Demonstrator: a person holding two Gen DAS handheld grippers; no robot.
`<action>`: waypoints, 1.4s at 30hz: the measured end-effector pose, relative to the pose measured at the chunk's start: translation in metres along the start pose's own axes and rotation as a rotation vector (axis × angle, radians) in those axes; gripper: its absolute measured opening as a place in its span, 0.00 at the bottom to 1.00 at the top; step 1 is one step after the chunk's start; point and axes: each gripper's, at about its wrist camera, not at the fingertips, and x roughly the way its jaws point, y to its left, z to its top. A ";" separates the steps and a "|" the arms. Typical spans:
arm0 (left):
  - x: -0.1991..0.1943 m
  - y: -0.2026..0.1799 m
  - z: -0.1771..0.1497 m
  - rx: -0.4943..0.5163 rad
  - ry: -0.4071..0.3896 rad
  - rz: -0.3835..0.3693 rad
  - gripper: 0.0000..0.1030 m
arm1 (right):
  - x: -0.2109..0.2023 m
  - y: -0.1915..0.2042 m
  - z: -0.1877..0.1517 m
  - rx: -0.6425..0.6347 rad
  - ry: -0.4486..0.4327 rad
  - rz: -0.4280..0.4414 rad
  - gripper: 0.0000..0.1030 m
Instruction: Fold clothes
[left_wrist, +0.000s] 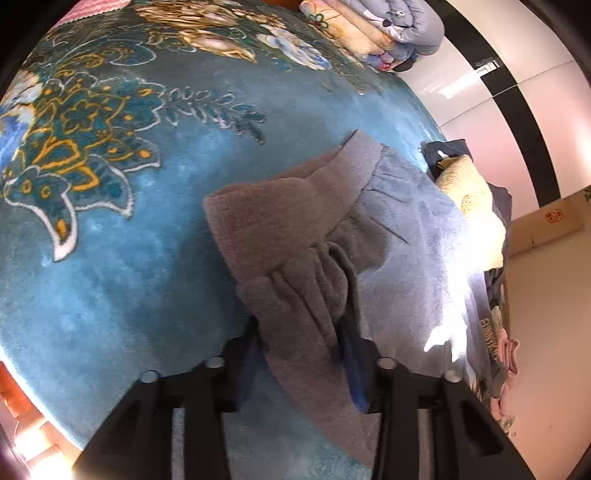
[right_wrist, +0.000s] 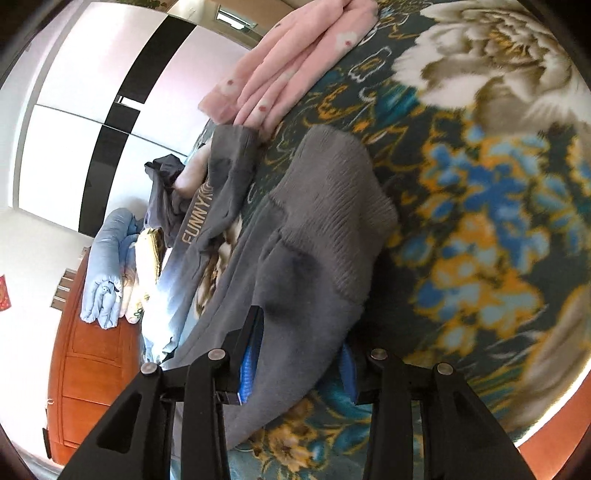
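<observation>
The grey sweater (left_wrist: 295, 236) lies on the blue floral blanket (left_wrist: 110, 258) of the bed, centre frame in both views. The left claw (left_wrist: 301, 354) is clamped on bunched fabric beside a ribbed cuff; the right claw (right_wrist: 299, 365) is clamped on cloth below the ribbed band. To fold well, I judge both should lift together, keep the edge taut and level, then lay it flat.

A blue floral blanket (left_wrist: 110, 258), white wardrobe doors (right_wrist: 74, 110), and a wooden cabinet (right_wrist: 92, 369).
</observation>
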 end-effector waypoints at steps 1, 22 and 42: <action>-0.001 0.004 0.001 -0.025 0.010 -0.012 0.31 | 0.001 0.000 -0.001 0.005 -0.002 0.007 0.30; -0.010 -0.011 0.085 -0.383 0.102 -0.638 0.08 | -0.006 0.126 0.077 -0.080 -0.105 0.128 0.03; 0.127 -0.061 0.207 -0.457 0.075 -0.436 0.08 | 0.179 0.177 0.189 -0.033 0.011 -0.129 0.04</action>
